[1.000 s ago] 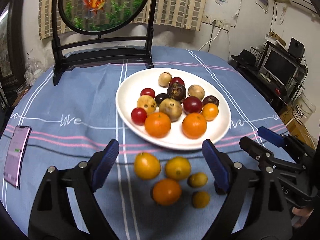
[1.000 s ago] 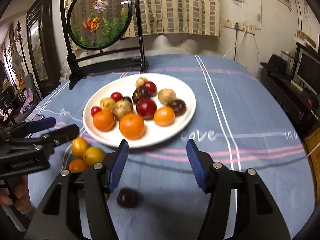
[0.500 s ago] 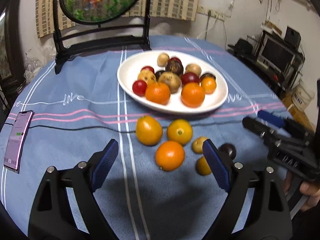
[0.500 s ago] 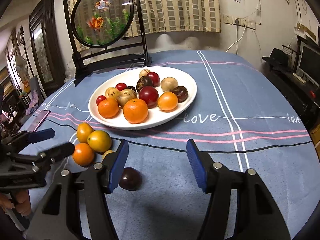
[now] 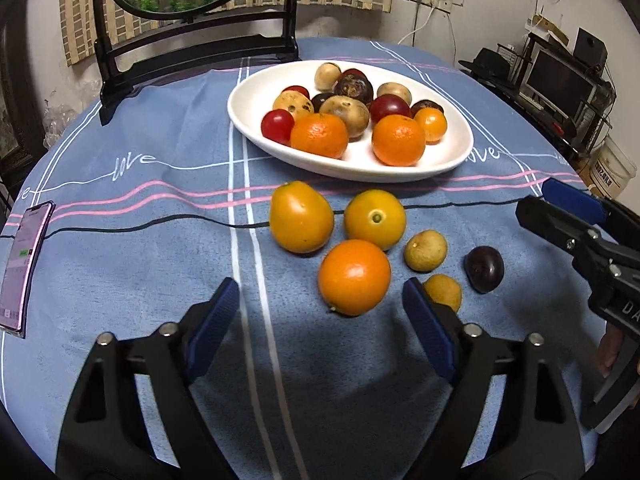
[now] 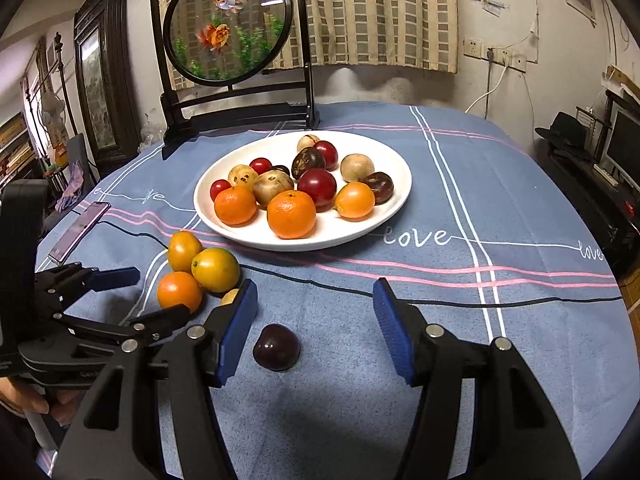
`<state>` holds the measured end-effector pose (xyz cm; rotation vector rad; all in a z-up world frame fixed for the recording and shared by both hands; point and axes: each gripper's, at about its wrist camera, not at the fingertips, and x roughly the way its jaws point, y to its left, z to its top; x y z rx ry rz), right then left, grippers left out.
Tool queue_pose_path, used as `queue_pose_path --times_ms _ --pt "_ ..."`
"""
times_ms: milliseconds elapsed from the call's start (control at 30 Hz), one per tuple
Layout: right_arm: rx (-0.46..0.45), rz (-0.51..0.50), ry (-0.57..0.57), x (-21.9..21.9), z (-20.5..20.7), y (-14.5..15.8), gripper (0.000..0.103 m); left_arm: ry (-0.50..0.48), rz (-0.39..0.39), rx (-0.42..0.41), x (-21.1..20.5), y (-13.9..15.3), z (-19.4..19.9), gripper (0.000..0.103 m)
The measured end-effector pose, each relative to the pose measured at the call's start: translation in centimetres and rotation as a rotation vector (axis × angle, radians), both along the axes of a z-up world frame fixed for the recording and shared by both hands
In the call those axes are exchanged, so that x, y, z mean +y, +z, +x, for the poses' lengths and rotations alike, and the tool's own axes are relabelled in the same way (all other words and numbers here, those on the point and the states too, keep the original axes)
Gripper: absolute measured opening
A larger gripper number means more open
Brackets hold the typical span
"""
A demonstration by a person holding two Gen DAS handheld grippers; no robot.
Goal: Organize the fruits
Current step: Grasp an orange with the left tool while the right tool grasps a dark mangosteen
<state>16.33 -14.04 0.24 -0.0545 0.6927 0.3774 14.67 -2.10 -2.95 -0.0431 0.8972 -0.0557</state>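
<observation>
So, from my end: the tabletop [image 6: 500, 208] under its blue cloth carries a white plate [image 6: 396, 196] w/ a dozen or so fruits already piled on it, oranges at the near rim, red and dark ones behind. Six fruits sit loose on the cloth just in front of the plate. That reads to me as mid-task: plate partly loaded, stragglers left to gather.

Left claw [image 5: 320, 328] hangs spread wide, holding nothing, lined up on the orange [image 5: 354, 276] nearest it; two yellow-orange fruits [image 5: 301, 217] sit just beyond, touching or nearly so. Right claw [image 6: 314, 328] is likewise spread and empty, w/ the dark plum [image 6: 277, 346] on the cloth between its fingers, closer to the left finger.

Two small tan fruits [image 5: 425, 250] lie between orange and plum; the nearer one is half hidden behind my left claw's finger, so I can't say if it touches the orange.

Next, I reckon: ease the right claw down and fwd around the plum, centre it, close gently since it'll likely roll, then carry it to a bare part of the plate.
</observation>
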Motion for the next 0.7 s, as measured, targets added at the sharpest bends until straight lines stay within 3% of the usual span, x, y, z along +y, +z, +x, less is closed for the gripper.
queue_pose_path --times_ms 67,267,367,533,700 --pt "0.002 -0.002 0.001 0.0 0.0 0.0 0.06 -0.002 -0.009 0.018 -0.2 -0.2 0.4 0.075" --pt "0.001 -0.017 0.009 0.3 -0.2 -0.1 0.06 -0.038 0.009 0.018 -1.5 -0.6 0.8 0.039" --pt "0.005 -0.034 0.013 0.4 -0.2 -0.2 0.06 -0.049 0.014 0.017 -1.5 -0.6 0.5 0.039" --pt "0.09 -0.131 0.036 1.4 0.2 -2.1 0.06 -0.026 -0.039 0.009 -0.3 0.1 0.1 0.039" --pt "0.103 -0.14 0.063 1.8 -0.2 -2.6 0.06 -0.031 -0.07 0.003 0.0 0.5 -0.1 0.039"
